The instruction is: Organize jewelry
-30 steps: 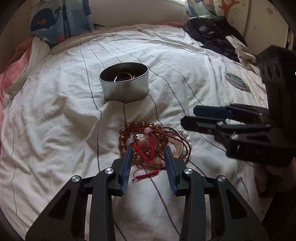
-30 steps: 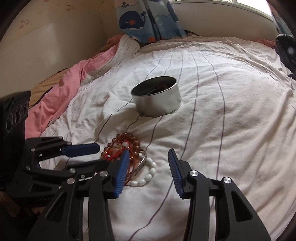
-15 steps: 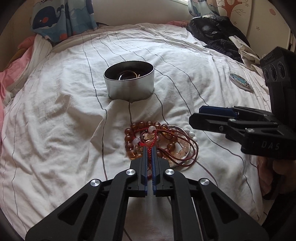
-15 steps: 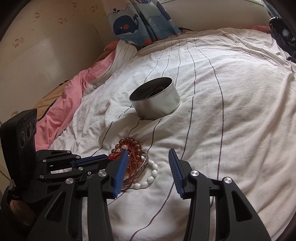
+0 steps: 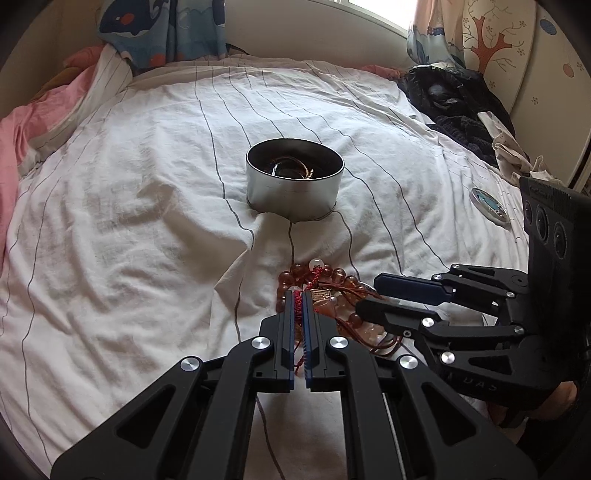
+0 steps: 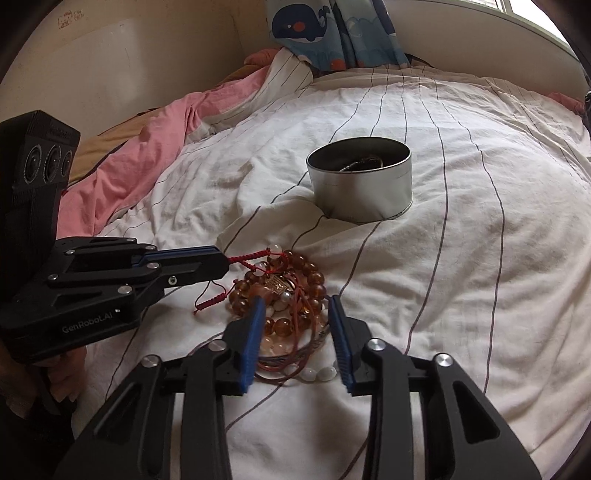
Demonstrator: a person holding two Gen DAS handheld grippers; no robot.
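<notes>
Before me lies a bed (image 5: 110, 229) under a white striped sheet, pink blanket (image 6: 147, 147) bunched alongside, whale-print curtain (image 6: 332, 33) behind, dark clothes (image 5: 454, 103) heaped far off.

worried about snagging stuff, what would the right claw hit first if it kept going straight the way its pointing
Most likely the tangled jewelry pile: the right claw points down with amber beads and red cords between its open fingers, which have just been closing. The bedsheet lies under that. Depth is uncertain.

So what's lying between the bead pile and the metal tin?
Only bare, wrinkled striped bedsheet separates the bead pile from the metal tin; both wrist views show that stretch.
</notes>
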